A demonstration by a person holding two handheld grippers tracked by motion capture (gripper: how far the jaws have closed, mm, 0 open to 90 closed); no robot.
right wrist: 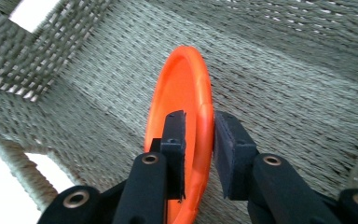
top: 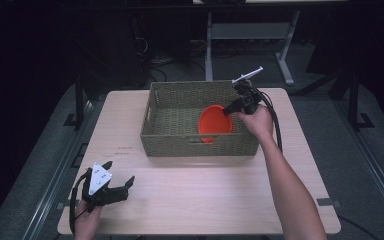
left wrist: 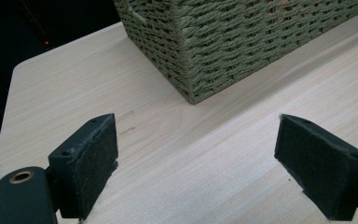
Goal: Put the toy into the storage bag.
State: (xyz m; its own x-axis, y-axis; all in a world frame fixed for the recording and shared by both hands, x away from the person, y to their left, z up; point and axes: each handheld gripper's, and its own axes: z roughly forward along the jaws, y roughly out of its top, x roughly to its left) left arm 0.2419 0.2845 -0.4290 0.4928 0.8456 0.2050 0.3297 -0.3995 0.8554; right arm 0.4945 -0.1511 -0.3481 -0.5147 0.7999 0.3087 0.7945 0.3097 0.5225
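An orange plate point(top: 215, 122) stands on edge inside the woven green basket point(top: 200, 145), near its right end. My right gripper point(top: 226, 109) reaches into the basket from the right. In the right gripper view the plate point(right wrist: 182, 84) has its rim between the two pads, and a thin gap shows at the left pad point(right wrist: 175, 140), so my right gripper point(right wrist: 199, 135) stands slightly open around the rim. My left gripper point(top: 119, 171) rests at the table's front left corner, open with nothing in it. In its own view my left gripper point(left wrist: 200, 163) frames bare wood in front of the basket's corner point(left wrist: 223, 46).
The basket sits at the back middle of the light wooden table point(top: 205, 200), its woven floor point(right wrist: 284, 70) bare around the plate. Dark floor and a metal table frame point(top: 250, 35) lie beyond the far edge.
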